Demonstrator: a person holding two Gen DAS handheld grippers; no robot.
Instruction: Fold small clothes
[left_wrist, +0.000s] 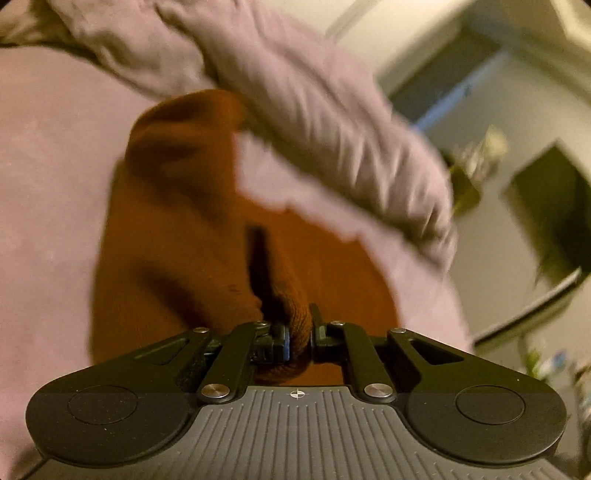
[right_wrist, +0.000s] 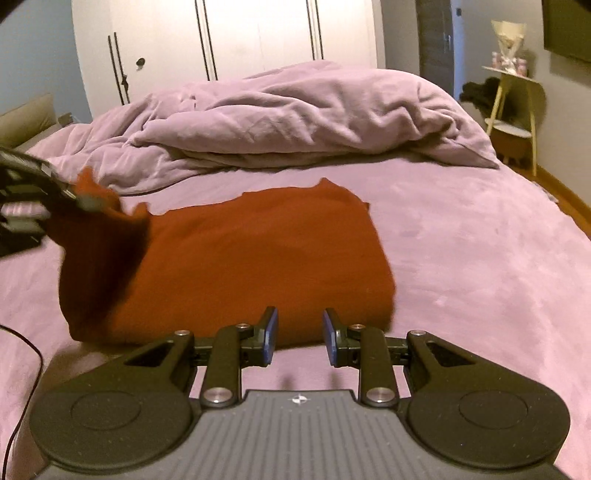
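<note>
A rust-orange garment (right_wrist: 240, 251) lies on the pink bed sheet (right_wrist: 461, 258), partly folded. My left gripper (left_wrist: 295, 332) is shut on a bunched edge of the garment (left_wrist: 207, 236) and holds that part lifted; it shows in the right wrist view (right_wrist: 74, 195) at the garment's left end, blurred. My right gripper (right_wrist: 300, 328) is open and empty, just in front of the garment's near edge, low over the sheet.
A crumpled pink duvet (right_wrist: 295, 118) lies across the far half of the bed. White wardrobe doors (right_wrist: 221, 37) stand behind it. A small side table (right_wrist: 513, 110) stands at the right. A thin cable (right_wrist: 26, 350) lies at the left.
</note>
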